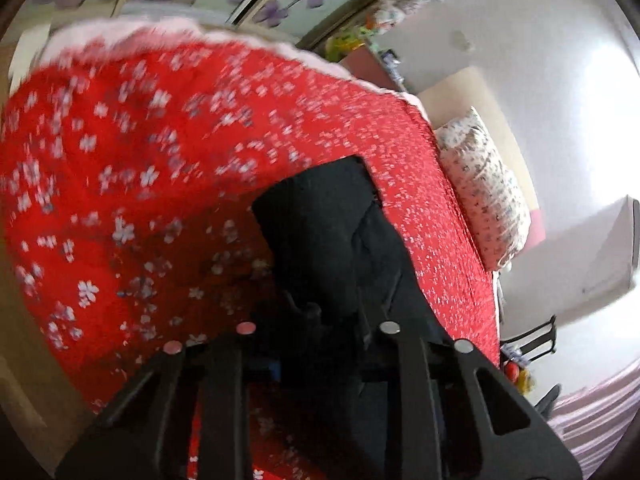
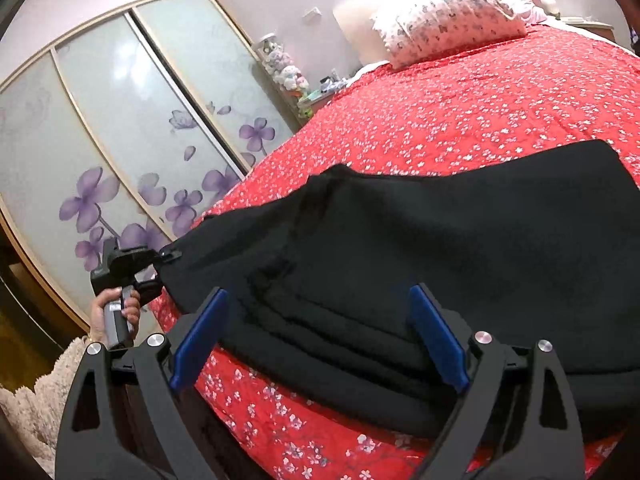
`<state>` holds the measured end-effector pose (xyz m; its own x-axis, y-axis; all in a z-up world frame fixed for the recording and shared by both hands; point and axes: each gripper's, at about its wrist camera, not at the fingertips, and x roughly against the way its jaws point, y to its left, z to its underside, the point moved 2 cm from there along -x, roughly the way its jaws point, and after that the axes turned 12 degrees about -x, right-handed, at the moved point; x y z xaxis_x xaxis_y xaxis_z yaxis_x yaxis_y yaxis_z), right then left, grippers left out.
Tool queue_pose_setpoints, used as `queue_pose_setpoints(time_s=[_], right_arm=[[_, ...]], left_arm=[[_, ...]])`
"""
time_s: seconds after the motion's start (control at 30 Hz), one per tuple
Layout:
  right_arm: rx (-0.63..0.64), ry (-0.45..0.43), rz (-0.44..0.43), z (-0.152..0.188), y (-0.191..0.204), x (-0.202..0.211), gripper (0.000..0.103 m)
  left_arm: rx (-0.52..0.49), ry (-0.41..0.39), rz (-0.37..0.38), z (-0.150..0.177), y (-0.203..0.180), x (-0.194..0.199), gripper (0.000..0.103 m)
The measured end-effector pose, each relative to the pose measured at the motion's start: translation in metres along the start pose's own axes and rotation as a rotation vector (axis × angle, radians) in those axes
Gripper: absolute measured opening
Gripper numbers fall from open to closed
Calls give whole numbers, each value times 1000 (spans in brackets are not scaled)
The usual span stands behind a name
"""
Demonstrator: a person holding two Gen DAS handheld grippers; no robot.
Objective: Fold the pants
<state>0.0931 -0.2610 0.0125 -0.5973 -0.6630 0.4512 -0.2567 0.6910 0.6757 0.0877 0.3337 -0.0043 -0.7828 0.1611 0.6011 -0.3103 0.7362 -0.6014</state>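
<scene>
Black pants (image 2: 440, 248) lie folded over in layers on a red flowered bedspread (image 2: 460, 120). My right gripper (image 2: 320, 344) is open, its blue pads (image 2: 200, 336) either side of the near folded edge of the pants. My left gripper (image 2: 170, 256) shows at the left in the right wrist view, shut on the left end of the pants and lifting it off the bed. In the left wrist view the pants (image 1: 332, 240) hang bunched between the left gripper's (image 1: 316, 320) fingers over the bedspread (image 1: 140, 160).
A flowered pillow (image 2: 448, 20) leans on the headboard at the far end of the bed. Sliding wardrobe doors (image 2: 120, 140) with purple flowers stand beyond the bed's left side. A shelf of small toys (image 2: 288, 76) stands beside them.
</scene>
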Motion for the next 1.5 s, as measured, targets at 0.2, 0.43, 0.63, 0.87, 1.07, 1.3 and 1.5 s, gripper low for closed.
queue_pose_setpoints(time_s=[0.2,0.43,0.63,0.87,1.07,1.3,1.5], right_arm=[[-77,-91,-43,-15,-11,28,93],[-214,-244,-97,-36,-40,75,95],[-304,-367,-119,-52,-64,113,95],[-391,-465,-111,-62,-92,145,95],[-455,-537,-70,-64,-115,162,95],[-528,-547,-39,-64,-137,167,95],[-517,-555,-37,-67,-139,167,95]], left_arm=[[-165,-76,-22,-8,-57,20,19],[-440,-174,32,4,-166,57,19],[-635,-185,152,41,-273,76,19],[-764,-54,285,120,-375,41,19],[-925,91,317,229,-425,-17,19],[-1112,166,220,322,-429,-65,19],[-1206,142,218,348,-439,-64,21]])
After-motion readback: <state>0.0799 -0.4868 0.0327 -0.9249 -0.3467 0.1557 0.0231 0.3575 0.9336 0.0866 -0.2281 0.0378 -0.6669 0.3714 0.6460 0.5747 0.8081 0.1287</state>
